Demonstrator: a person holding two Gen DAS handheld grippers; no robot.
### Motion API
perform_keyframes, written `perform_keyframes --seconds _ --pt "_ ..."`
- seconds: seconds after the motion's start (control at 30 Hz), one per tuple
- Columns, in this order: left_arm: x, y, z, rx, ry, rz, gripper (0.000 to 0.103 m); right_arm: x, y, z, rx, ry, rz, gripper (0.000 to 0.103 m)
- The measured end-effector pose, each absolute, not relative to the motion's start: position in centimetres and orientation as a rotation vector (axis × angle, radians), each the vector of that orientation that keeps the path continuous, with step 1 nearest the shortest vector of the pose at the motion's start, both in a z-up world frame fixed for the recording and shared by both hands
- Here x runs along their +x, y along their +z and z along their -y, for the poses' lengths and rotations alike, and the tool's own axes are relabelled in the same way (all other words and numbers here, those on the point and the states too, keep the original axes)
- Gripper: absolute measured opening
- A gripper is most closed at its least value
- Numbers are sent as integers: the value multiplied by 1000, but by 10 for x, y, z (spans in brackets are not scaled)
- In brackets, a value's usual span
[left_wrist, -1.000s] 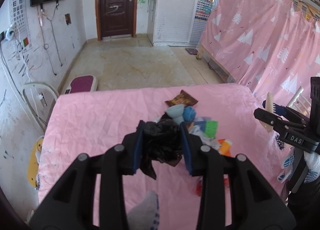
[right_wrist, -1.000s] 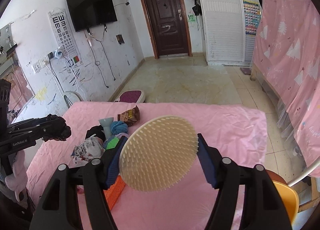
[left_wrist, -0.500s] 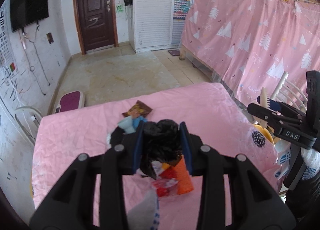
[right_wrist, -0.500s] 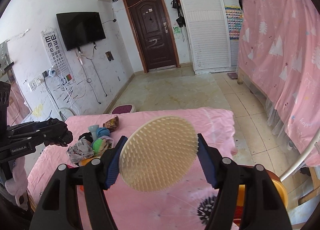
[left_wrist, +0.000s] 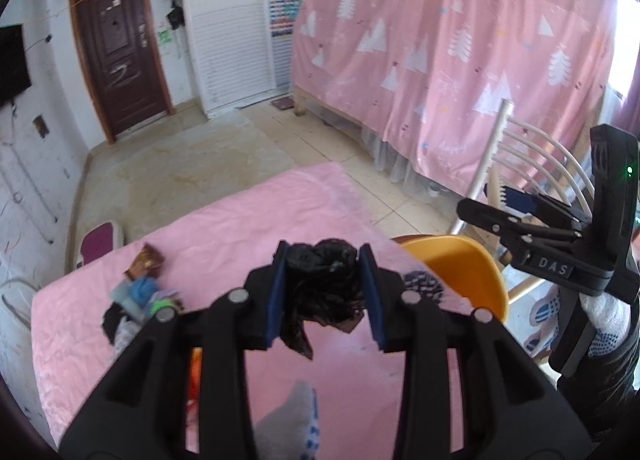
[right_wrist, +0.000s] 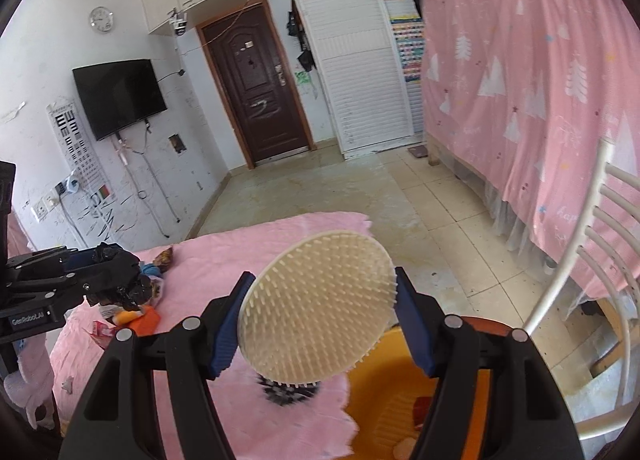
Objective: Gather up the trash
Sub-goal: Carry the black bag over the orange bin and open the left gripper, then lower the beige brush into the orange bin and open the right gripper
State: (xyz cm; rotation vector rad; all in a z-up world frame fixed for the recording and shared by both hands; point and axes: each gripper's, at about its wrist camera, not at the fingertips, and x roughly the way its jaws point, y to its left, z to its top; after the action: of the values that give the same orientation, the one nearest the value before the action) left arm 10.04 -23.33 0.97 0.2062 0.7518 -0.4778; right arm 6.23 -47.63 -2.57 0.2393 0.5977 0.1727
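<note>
**Both hand-held grippers loaded beside the orange bin**

The left hand-held gripper (left_wrist: 323, 292) is clamped on a crumpled black plastic bag (left_wrist: 324, 284), its blue pads pressing the wad from both sides, with a ragged tail of the bag hanging below. In the right wrist view the same hand-held gripper shows from the side at the left edge, the black wad at its tip above the pile.

The right hand-held gripper (right_wrist: 320, 320) grips a round cream brush disc (right_wrist: 316, 308) edge-on between its blue pads, the bristled face turned toward the camera. It is held over the near corner of the table (right_wrist: 256, 244), which is covered in a wrinkled pink cloth, and over the rim of an orange bin (right_wrist: 384, 392) just beside that corner (a few scraps lie in the bin's bottom, too blurred to name).

A pile of trash (left_wrist: 136, 300) lies on the pink cloth to the left of the left hand-held gripper: a brown snack wrapper (left_wrist: 145, 260), something blue, a green scrap and a dark piece, with an orange item at the near edge. A white metal chair (right_wrist: 592, 268) stands to the right of the bin, and a pink curtain with white trees (left_wrist: 460, 44) hangs behind it.
</note>
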Motion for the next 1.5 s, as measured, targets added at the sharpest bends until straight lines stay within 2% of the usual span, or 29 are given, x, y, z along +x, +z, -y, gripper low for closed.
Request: perform_keyframes --seconds 0.5,0.57,0.63,0.67,1.03,1.13,1.5 --pt "93 -20 368 375 -682 -774 33 31 -43 565 342 65 -550 59" --pt "92 -24 381 391 -707 -776 40 26 -45 574 350 53 -541 59" --pt "92 -29 392 398 -709 -784 73 24 -44 579 357 43 -535 59" --pt "93 -30 394 398 -709 -782 75 22 -45 582 362 38 -532 59" --pt "101 -35 382 399 -644 -812 75 31 -59 570 358 82 -590 61" --pt "99 -33 374 393 -636 -809 75 34 -58 568 356 74 -597 64" --pt "94 -13 336 332 -621 -780 75 44 -42 537 308 103 -598 64"
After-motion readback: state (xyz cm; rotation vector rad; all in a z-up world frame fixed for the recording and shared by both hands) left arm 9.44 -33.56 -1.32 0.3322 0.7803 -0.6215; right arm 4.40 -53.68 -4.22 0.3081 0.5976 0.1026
